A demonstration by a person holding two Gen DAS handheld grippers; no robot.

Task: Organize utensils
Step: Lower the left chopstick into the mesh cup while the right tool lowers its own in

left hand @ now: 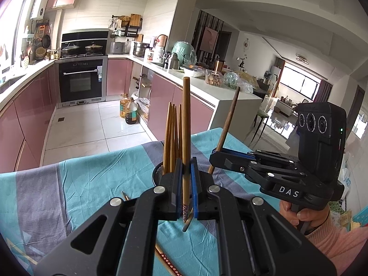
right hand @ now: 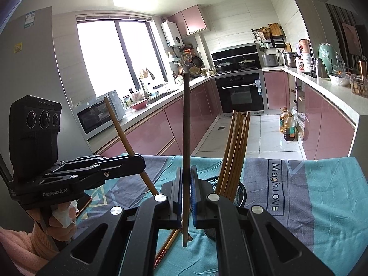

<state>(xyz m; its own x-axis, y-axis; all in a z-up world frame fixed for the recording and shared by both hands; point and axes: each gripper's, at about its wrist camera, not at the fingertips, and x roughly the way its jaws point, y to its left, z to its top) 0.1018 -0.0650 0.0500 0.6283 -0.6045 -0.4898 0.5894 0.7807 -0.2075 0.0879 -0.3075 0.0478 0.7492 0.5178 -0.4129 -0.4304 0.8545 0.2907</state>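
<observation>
My left gripper (left hand: 185, 169) is shut on a light brown chopstick (left hand: 186, 119) that stands nearly upright, its patterned tip low between the jaws. Just behind it a black mesh holder (left hand: 157, 172) carries several bamboo chopsticks (left hand: 172, 138). To the right, my right gripper (left hand: 214, 158) is shut on a dark brown chopstick (left hand: 227, 124), tilted right. In the right wrist view the right gripper (right hand: 185, 177) grips that dark chopstick (right hand: 186, 126) upright. The holder (right hand: 242, 192) stands to its right, and the left gripper (right hand: 139, 161) with its light chopstick (right hand: 122, 126) is on the left.
A teal and grey cloth (left hand: 92, 184) covers the table. Loose chopsticks lie on it below the grippers, one with a patterned end (left hand: 166, 262) (right hand: 164, 249). Beyond the table's far edge lie a tiled kitchen floor and pink cabinets. A hand in a pink sleeve (left hand: 308, 216) holds each gripper.
</observation>
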